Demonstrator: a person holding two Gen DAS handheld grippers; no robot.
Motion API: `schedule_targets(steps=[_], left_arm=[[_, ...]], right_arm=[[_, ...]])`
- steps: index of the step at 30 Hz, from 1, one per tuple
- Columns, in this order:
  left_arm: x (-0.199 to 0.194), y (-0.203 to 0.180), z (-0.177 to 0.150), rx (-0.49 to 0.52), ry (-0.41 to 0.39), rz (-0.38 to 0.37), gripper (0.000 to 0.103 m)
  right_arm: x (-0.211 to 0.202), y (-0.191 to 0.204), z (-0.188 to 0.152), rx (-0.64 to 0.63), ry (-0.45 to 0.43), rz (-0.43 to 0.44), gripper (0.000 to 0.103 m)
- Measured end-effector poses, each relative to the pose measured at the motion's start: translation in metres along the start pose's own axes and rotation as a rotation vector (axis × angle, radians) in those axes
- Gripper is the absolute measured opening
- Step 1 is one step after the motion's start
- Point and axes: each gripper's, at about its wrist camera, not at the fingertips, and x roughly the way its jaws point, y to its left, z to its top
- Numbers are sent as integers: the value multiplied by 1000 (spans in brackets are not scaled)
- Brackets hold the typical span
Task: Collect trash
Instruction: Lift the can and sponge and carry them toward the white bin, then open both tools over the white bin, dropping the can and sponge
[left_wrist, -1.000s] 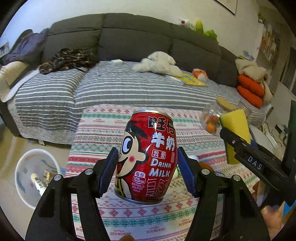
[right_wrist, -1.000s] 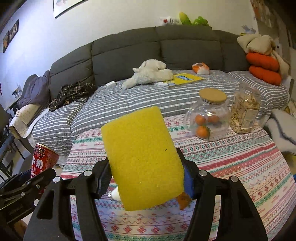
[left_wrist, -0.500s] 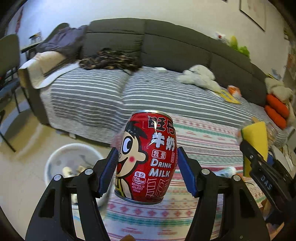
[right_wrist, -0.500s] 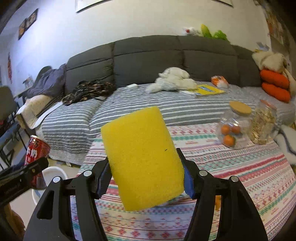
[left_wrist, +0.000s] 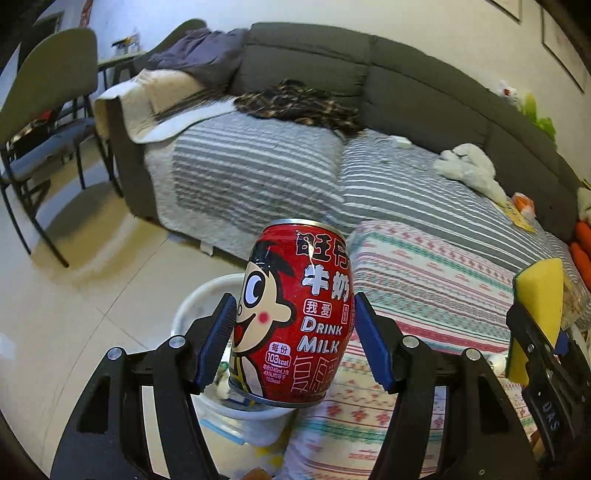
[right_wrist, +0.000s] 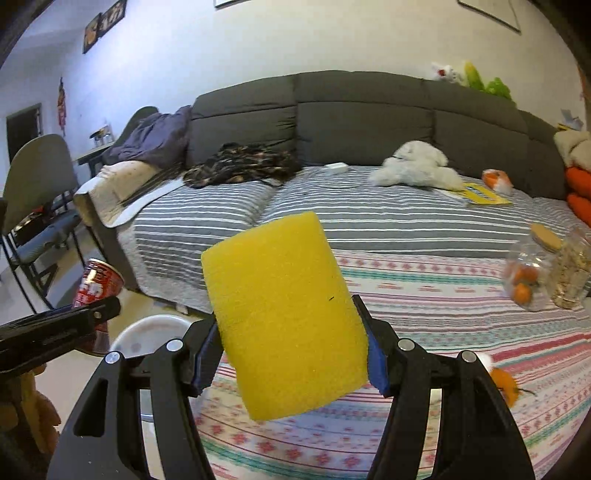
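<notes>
My left gripper (left_wrist: 291, 343) is shut on a red milk can (left_wrist: 295, 314), upright between its blue pads and hanging over a white bin (left_wrist: 201, 306) that stands on the floor beside the table. Some litter shows inside the bin under the can. My right gripper (right_wrist: 288, 358) is shut on a yellow sponge (right_wrist: 284, 317), held above the left part of the patterned tablecloth (right_wrist: 443, 302). The right wrist view also catches the milk can (right_wrist: 96, 282) at the left, with the white bin (right_wrist: 147, 332) below it. In the left wrist view the sponge (left_wrist: 539, 306) appears at the far right.
A grey sofa with a striped cover (right_wrist: 369, 214) runs behind the table, strewn with clothes and a white plush toy (right_wrist: 413, 166). Two glass jars (right_wrist: 546, 273) stand at the table's right. A grey chair (left_wrist: 48, 122) stands on the tiled floor at the left.
Both grippers swung left with their loads. The can went from above the tablecloth to above the white bin, and the sponge moved toward the table's left end.
</notes>
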Motion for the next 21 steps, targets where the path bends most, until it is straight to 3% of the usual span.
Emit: schedule_targets(steps=[3,6,9,15,21], left_arm=[[7,19,6,-48,33,-7,64],[3,36,13,-97,22,-21,77],[-10,52,19,-149,-10,-36,77],[-34,82,26,-212,-73,32,77],[-42,113,31,-296,-85,51,77]], right_arm=[[7,26,1,-24,5,24,63],[14,43,0,-34,15,37,63],[24,58,-1,-37,36,52,63],[44,93,-7,-58,80,81,63],[66,131,-15,-100,131,104,63]])
